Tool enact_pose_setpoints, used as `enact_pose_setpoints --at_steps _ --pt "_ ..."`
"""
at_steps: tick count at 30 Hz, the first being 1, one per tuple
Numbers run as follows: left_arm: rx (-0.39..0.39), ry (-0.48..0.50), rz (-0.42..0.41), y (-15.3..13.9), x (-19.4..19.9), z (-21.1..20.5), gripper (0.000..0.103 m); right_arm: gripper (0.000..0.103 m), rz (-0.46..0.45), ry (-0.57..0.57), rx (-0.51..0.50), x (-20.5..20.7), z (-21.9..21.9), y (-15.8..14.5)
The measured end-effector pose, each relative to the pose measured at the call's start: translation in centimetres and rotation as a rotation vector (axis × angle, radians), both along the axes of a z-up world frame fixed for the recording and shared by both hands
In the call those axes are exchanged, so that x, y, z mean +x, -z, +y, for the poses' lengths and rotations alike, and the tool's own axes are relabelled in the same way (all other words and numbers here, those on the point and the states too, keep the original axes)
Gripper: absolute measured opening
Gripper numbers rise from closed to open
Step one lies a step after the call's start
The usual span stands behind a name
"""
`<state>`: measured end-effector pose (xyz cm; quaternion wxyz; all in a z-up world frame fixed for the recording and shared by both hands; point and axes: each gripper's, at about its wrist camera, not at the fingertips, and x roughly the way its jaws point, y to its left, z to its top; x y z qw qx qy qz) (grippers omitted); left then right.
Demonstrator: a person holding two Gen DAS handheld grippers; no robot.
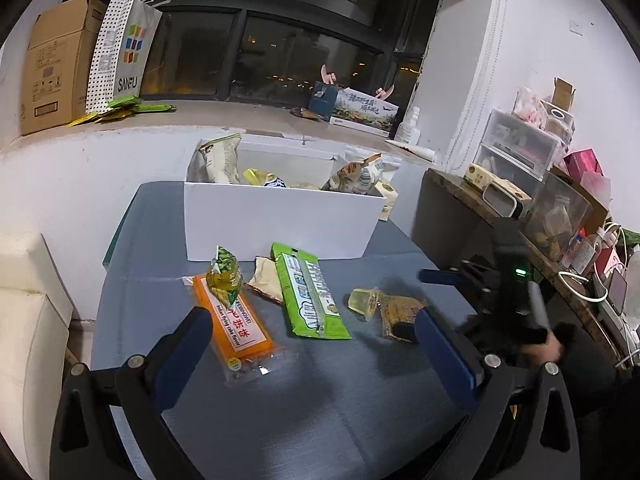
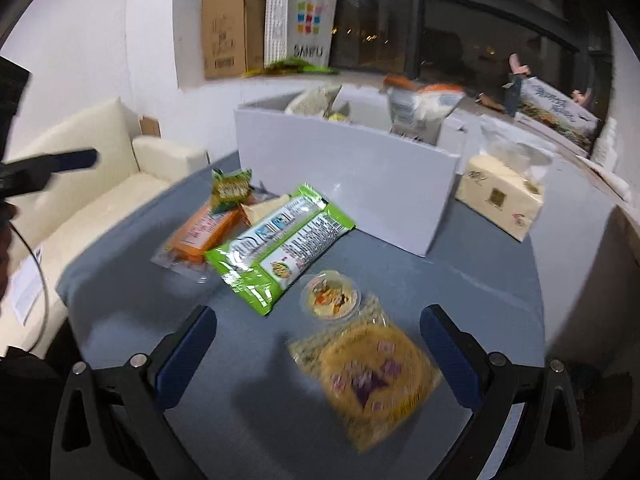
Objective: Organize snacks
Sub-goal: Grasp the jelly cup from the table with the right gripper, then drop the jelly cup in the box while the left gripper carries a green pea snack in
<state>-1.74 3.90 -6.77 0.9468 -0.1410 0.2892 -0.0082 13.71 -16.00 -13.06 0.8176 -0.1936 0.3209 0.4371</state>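
A white box (image 1: 280, 220) (image 2: 352, 184) holding several snack bags stands at the back of the blue table (image 1: 320, 392). In front of it lie an orange pack (image 1: 236, 320) (image 2: 200, 232), a small green bag (image 1: 225, 280) (image 2: 230, 188), a beige packet (image 1: 266, 284), a long green pack (image 1: 310, 296) (image 2: 280, 248), a jelly cup (image 1: 366, 303) (image 2: 331, 298) and a yellow pastry pack (image 1: 400, 316) (image 2: 372, 372). My left gripper (image 1: 316, 344) is open above the table, near the orange pack. My right gripper (image 2: 320, 344) is open, low over the pastry pack.
A tissue pack (image 2: 500, 196) lies right of the box. A cream sofa (image 2: 100, 184) stands to the left. A cardboard box (image 1: 56, 68) and a paper bag (image 1: 124, 48) sit on the window ledge. A cluttered side shelf (image 1: 540, 200) stands on the right.
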Motion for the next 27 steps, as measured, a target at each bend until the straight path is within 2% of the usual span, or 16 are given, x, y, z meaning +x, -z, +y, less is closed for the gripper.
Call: enact_pose_setpoints --at_steps 5,6,9,11,12,15,19,27 --pt "-0.007 -0.019 0.009 0.4 -0.3 0.7 0.103 0.103 0.041 -0.041 -0.030 2.8 2.4 1.9" --pt "-0.008 -0.022 0.011 0.5 -0.3 0.8 0.103 0.099 0.039 -0.037 -0.040 3.3 2.7 2.2" --pt "-0.014 -0.028 0.015 0.8 -0.4 1.1 0.103 0.067 0.063 -0.027 -0.076 4.7 3.4 3.5" --pt "-0.016 -0.031 0.019 1.0 -0.4 1.1 0.103 0.062 0.067 -0.024 -0.108 5.0 3.7 4.3" --pt "-0.016 -0.031 0.020 1.1 -0.4 1.0 0.103 0.050 0.068 -0.036 -0.119 5.0 3.8 4.6" --pt "-0.013 -0.027 0.022 1.2 -0.3 0.9 0.103 0.050 0.061 -0.043 -0.114 4.6 3.7 4.7" --pt "-0.004 -0.024 0.034 1.6 0.1 0.9 0.103 0.050 0.078 -0.059 -0.060 4.0 2.8 3.8" --pt "0.011 -0.024 0.089 3.4 3.0 2.1 0.103 0.050 0.075 -0.042 0.114 2.5 -0.1 -1.3"
